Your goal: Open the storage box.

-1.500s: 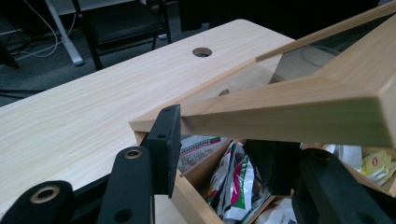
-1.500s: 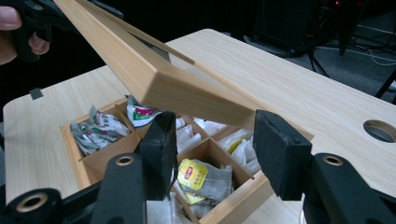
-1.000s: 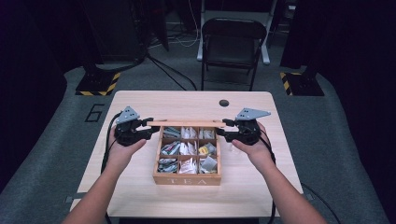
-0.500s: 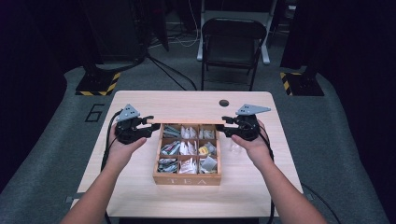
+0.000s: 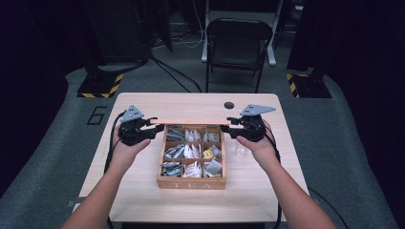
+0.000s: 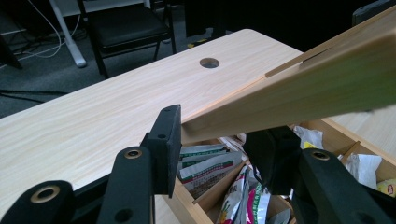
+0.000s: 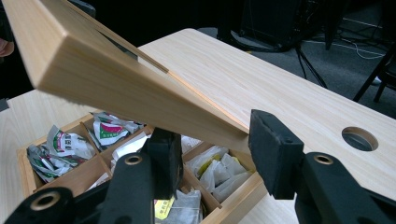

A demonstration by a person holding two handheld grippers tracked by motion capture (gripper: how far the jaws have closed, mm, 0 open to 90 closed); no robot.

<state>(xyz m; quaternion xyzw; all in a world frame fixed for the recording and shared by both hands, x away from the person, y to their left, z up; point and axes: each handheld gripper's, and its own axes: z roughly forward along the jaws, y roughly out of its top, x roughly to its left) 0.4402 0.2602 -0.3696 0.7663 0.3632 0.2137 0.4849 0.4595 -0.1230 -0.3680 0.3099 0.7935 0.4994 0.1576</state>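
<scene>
Hand-held gripper on your left [image 5: 154, 129] is clamped on one end of the lid [image 5: 191, 122], and the right hand-held gripper [image 5: 229, 127] has just been closing around the other end, though one pad looks barely apart from the wood. That lid hangs tilted over the back of the tea box [image 5: 191, 183] on the desk [image 5: 143, 200]. Lifting is done, I'd judge; setting it aside remains.

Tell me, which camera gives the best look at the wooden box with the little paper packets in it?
The high view: the wooden tea box shows whole, all nine compartments and its lettered front. The left gripper view catches a corner of it under the raised wooden lid; the right gripper view shows several compartments, partly behind the jaws.
</scene>
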